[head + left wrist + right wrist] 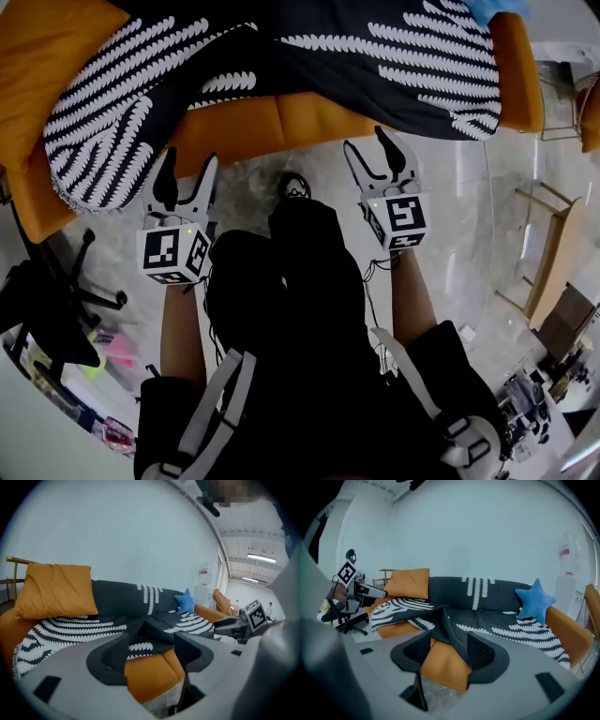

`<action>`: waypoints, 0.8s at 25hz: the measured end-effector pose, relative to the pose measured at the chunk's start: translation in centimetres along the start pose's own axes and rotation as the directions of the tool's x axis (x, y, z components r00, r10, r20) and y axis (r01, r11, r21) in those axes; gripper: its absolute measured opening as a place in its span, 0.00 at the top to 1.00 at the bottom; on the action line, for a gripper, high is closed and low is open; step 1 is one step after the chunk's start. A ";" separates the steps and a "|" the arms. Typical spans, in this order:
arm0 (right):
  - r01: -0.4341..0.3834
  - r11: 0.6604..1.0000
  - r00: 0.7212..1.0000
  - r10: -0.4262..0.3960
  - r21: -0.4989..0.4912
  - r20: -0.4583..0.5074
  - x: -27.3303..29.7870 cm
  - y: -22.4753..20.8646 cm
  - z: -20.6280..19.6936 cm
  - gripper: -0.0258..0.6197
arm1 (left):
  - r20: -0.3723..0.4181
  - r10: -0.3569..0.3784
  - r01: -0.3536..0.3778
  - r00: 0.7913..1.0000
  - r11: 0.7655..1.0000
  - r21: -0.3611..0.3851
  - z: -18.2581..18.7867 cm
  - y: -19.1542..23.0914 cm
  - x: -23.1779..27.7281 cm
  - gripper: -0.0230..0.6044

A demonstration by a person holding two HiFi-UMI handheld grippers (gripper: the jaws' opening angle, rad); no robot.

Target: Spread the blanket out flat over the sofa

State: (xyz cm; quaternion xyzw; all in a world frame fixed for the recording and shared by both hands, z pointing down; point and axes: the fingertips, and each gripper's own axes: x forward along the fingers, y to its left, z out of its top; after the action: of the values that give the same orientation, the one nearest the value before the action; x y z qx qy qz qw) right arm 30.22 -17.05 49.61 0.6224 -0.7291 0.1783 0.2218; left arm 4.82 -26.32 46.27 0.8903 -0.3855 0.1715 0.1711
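Observation:
A black blanket with white leaf print (281,56) lies bunched and creased over the orange sofa (300,117), leaving part of the seat front bare. In the head view my left gripper (191,164) and right gripper (366,141) hover side by side just in front of the sofa's front edge, both open and empty. The left gripper view looks between open jaws (152,651) at the blanket (70,627) and the sofa front (150,672). In the right gripper view the open jaws (449,656) frame a hanging fold of the blanket (487,620).
An orange cushion (56,590) leans at the sofa's left end and a blue star cushion (534,599) at its right end. A black office chair (56,291) stands at the left, a wooden rack (553,253) at the right. The person's shoe (293,186) is on the marble floor.

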 end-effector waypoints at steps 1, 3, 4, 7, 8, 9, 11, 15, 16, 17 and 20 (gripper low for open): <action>0.000 1.000 1.000 0.000 0.000 0.010 0.8 0.2 -1.0 0.57 | 0.016 0.005 -0.005 1.000 1.000 0.009 -1.0 0.4 0.4 0.50; 0.008 1.000 1.000 -0.007 -0.023 0.019 2.1 0.2 -3.4 0.57 | 0.043 0.014 -0.015 0.999 1.000 0.024 -3.1 1.1 1.1 0.50; 0.016 0.999 1.000 -0.015 -0.041 0.022 2.8 -0.1 -4.7 0.57 | 0.052 0.016 -0.018 0.999 0.999 0.033 -4.3 1.6 1.6 0.50; 0.048 0.995 0.998 -0.045 -0.088 0.038 5.6 -1.7 -7.9 0.58 | 0.060 0.026 -0.031 0.998 0.997 0.075 -7.8 3.9 3.8 0.50; 0.058 0.993 0.998 -0.054 -0.103 0.043 6.6 -2.2 -8.9 0.58 | 0.061 0.033 -0.038 0.998 0.995 0.091 -8.8 4.8 4.7 0.50; 0.067 0.991 0.997 -0.062 -0.119 0.047 7.5 -2.7 -9.8 0.58 | 0.061 0.041 -0.047 0.997 0.993 0.105 -9.8 5.7 5.5 0.50; 0.076 0.986 0.996 -0.070 -0.148 0.046 9.2 -3.6 -11.3 0.58 | 0.064 0.064 -0.072 0.996 0.990 0.124 -11.5 7.4 7.0 0.50; 0.095 0.979 0.995 -0.090 -0.178 0.039 11.8 -4.9 -13.2 0.58 | 0.069 0.128 -0.139 0.989 0.969 0.206 -13.2 10.3 9.2 0.50; 0.105 0.976 0.994 -0.100 -0.193 0.036 12.4 -5.2 -13.4 0.58 | 0.066 0.143 -0.155 0.988 0.961 0.229 -13.4 11.0 9.8 0.50; 0.114 0.971 0.993 -0.110 -0.211 0.029 12.9 -5.4 -13.5 0.57 | 0.060 0.157 -0.167 0.986 0.956 0.242 -13.6 11.7 10.3 0.50; 0.127 0.964 0.991 -0.131 -0.232 -0.003 14.2 -5.8 -13.7 0.57 | 0.018 0.191 -0.189 0.981 0.947 0.259 -14.6 13.3 11.0 0.50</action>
State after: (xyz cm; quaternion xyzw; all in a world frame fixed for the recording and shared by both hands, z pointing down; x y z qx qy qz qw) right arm 35.54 -22.42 68.79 0.6368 -0.7008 0.0831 0.3106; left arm -0.57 -35.39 66.29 0.8630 -0.4433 0.2396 0.0374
